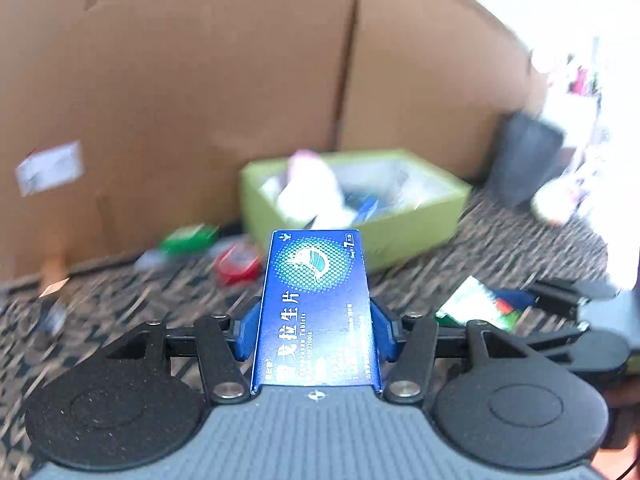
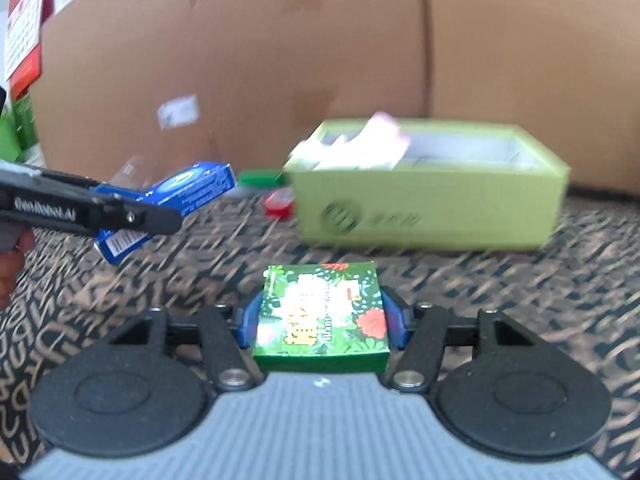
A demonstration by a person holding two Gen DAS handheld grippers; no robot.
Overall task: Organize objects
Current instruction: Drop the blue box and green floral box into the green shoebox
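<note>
Left tongs (image 1: 314,330) clenched on the flat blue cardboard tablet box (image 1: 314,308), gripped across its narrow width, long end sticking out ahead. Right tongs (image 2: 320,326) clenched on the squat green cardboard box with red flower print (image 2: 322,316). Both boxes are in the air above the brown patterned surface (image 2: 500,292), short of the open lime-green cardboard box (image 2: 432,204).

Likely step: carrying both to the lime box. You'd do best to bring one in at a time; white and pink packets (image 2: 368,140) already pile up at its left end, so aim for the emptier right side. Lower the blue box's free end over the rim before releasing.

Both cartons are thin card, glossy, sharp-edged; squeeze lightly or they'll dent. A red-lidded item (image 2: 278,202) and a green-lidded one (image 2: 258,180) lie loose beside the lime box, too blurred to identify.
</note>
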